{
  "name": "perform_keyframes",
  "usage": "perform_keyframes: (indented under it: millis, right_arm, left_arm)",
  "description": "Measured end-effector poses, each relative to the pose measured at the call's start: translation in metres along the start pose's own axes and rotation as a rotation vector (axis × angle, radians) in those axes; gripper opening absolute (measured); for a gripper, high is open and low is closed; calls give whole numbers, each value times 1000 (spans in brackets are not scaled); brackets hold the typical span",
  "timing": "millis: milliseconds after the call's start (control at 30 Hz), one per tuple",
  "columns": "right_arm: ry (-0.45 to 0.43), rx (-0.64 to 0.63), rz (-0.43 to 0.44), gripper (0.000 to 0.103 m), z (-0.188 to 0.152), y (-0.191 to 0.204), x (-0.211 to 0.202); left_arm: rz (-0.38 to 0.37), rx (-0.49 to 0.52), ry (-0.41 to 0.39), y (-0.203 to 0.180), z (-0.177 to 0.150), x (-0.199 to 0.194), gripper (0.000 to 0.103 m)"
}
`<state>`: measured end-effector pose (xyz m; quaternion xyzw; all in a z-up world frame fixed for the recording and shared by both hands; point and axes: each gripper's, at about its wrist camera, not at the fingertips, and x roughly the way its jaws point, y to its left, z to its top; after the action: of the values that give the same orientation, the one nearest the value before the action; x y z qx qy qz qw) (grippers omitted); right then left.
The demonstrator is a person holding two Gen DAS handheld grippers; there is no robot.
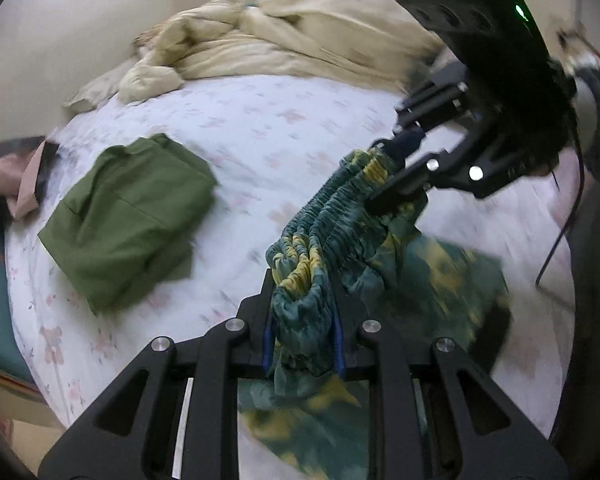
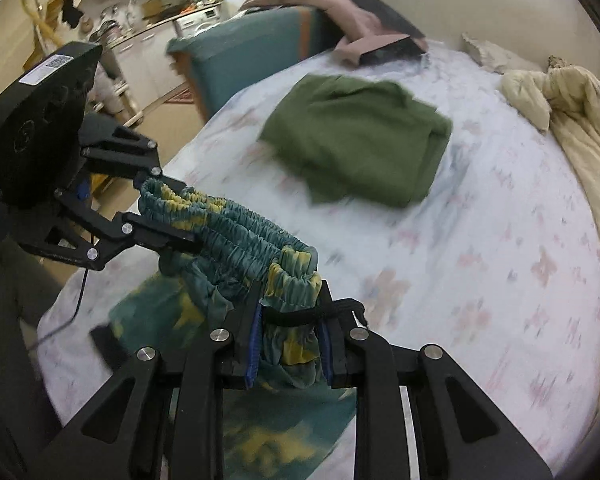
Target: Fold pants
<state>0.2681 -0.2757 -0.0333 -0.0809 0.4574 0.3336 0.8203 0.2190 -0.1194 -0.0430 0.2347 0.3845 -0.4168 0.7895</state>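
Above the bed point(image 2: 480, 240), your left tool point(image 1: 302, 300) and right tool point(image 2: 290, 312) each clamp the teal-yellow pants' waistband point(image 1: 336, 204), stretching it flat for folding.

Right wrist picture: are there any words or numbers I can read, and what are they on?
White sticker on the black left gripper: print too small and blurred to read.
Round embossed mark on that housing: unreadable.
Teal-and-yellow elastic-waist pants: none.

Bed sheet point(image 1: 284, 128): white, faint pink floral print.
Green garment point(image 1: 132, 208): folded, at 9 o'clock on the bed.
Cream comforter point(image 1: 284, 36): crumpled, at 12 o'clock.
Kitchen counter point(image 2: 148, 32): cluttered, distant, 11 o'clock.
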Motion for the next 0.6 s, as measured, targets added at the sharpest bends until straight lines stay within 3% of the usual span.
perform_keyframes:
  millis: [167, 200, 267, 333, 367, 400, 433, 500, 600]
  right_arm:
    - [66, -2, 1, 28, -54, 45, 3]
    - [102, -1, -4, 32, -68, 52, 9]
    - [170, 7, -8, 33, -91, 63, 17]
    - [254, 24, -1, 43, -115, 73, 23]
    - [302, 22, 2, 44, -128, 78, 23]
    - [325, 14, 10, 44, -135, 81, 20]
    - [351, 7, 27, 44, -143, 83, 15]
    - [331, 30, 20, 44, -148, 78, 0]
    - [209, 130, -18, 44, -136, 60, -22]
  left_arm:
    - [-11, 27, 123, -46, -38, 8, 25]
    - [-10, 31, 157, -53, -46, 13, 31]
    - [-9, 25, 258, -66, -64, 23, 32]
    - [-66, -14, 341, -74, -79, 24, 37]
    - [-104, -28, 387, -75, -85, 24, 44]
    - [-140, -35, 429, -77, -89, 22, 45]
    - [-173, -39, 439, -78, -92, 14, 45]
    - [-202, -77, 373, -71, -88, -7, 45]
    - [-155, -287, 230, -39, -70, -23, 46]
